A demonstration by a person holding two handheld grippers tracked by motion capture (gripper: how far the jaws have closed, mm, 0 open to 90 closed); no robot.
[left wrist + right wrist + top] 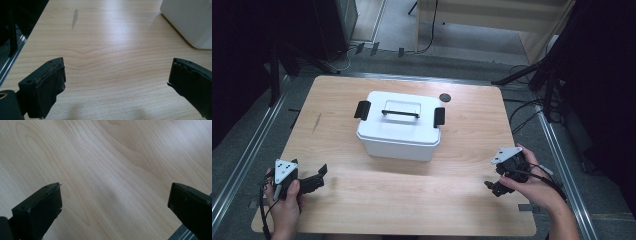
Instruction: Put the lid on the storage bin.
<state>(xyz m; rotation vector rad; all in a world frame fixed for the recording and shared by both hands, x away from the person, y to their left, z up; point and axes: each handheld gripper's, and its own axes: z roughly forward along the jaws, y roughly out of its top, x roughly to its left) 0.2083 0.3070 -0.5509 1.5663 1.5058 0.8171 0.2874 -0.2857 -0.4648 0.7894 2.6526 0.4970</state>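
White lidded box [400,131] mid-table, perhaps a dark disc [444,97] behind, left tool [116,82] and right tool [115,205] wide, nothing between

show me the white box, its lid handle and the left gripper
white box [397,142]: high view, front wall
lid handle [400,113]: high view, middle of black bar
left gripper [321,175]: high view, between its fingertips

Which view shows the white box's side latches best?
The high view: the white box sits whole, both black latches visible on its lid. The left gripper view catches just a plain lower corner of it; the right gripper view faces bare table.
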